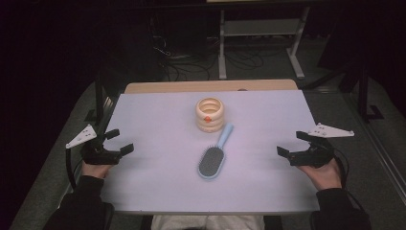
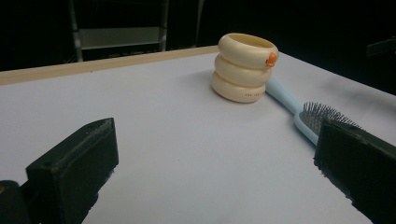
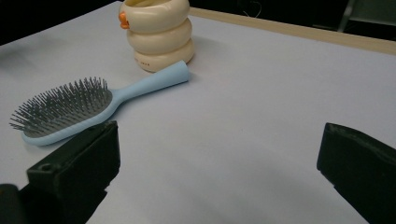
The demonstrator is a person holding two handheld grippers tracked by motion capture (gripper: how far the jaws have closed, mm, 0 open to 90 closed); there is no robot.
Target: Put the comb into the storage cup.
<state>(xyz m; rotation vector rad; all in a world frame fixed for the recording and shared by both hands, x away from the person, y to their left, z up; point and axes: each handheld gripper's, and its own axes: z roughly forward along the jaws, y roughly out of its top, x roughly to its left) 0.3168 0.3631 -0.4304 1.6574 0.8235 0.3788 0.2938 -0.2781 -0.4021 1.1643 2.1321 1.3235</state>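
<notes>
High view: hairbrush (image 1: pixel 212 160) lies at centre frame on the desk (image 1: pixel 158 120), bristles up, its handle touching the cream ringed cup (image 1: pixel 210 114).
Left gripper (image 1: pixel 113 146): wide, empty.
Right gripper (image 1: pixel 292 148): wide, empty.
Advice: grasp the handle squarely, clear of the cup.

1. The table (image 1: pixel 158 182) is evenly lit from above; the surroundings are left nearly black.
2. Soft shadows are cast under both grippers' black jaws.
3. Beyond the jaws, the hairbrush (image 3: pixel 70 112) is rendered sharply; the jaws themselves are slightly blurred.
</notes>
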